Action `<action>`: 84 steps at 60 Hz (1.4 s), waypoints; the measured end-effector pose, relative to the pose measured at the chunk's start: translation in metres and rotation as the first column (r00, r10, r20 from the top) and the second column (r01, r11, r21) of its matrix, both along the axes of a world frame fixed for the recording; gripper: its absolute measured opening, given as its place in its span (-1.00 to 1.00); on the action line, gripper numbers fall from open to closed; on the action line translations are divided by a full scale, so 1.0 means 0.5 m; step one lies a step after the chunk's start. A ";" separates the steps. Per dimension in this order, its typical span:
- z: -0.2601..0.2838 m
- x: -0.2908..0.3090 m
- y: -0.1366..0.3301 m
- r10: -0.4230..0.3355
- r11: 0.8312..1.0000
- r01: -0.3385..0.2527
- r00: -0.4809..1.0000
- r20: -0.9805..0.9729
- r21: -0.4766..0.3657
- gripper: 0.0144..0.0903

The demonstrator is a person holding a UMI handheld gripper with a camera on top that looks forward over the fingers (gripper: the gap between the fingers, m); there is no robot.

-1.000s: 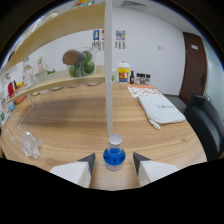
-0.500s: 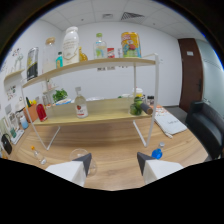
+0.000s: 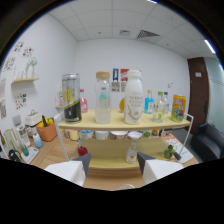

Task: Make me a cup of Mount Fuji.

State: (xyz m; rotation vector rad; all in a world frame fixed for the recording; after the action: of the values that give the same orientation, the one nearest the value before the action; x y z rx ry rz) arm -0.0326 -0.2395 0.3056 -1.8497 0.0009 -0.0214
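Note:
My gripper [image 3: 112,163] is open, and nothing is held between its two fingers. It faces a two-level wooden shelf [image 3: 125,120] straight ahead, a short way beyond the fingertips. Along the top level stand a dark can-shaped jar [image 3: 72,98], a clear bottle with a wooden cap [image 3: 102,97], a white bottle [image 3: 133,97], a blue bottle [image 3: 149,102] and a yellow can [image 3: 178,108]. The lower level holds small upturned cups [image 3: 109,134], a red item [image 3: 82,150] and a green item [image 3: 170,151].
An orange pot [image 3: 47,131] with utensils stands to the left of the shelf, beside white containers on a side counter. A dark door [image 3: 204,95] is on the right wall. A faint glass rim [image 3: 124,187] shows low between the fingers.
The view has swung towards the shelf and risen, so the top row of bottles now fills the middle. The blue-capped bottle seen between the fingers one second ago is out of view.

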 end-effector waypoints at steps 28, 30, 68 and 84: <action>0.231 -0.090 0.187 0.036 0.989 -0.031 0.999 -0.030 0.143 0.90; 0.227 -0.086 0.204 0.032 0.990 -0.028 0.999 -0.032 0.139 0.87; 0.228 -0.085 0.268 0.068 0.993 -0.060 0.995 -0.076 0.099 -0.36; 0.271 -0.087 0.144 0.096 0.984 -0.088 0.994 -0.049 0.153 -0.39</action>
State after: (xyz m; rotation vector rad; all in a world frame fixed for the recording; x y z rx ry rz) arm -0.0761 -0.1676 0.4411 -1.6966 -0.0425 0.0930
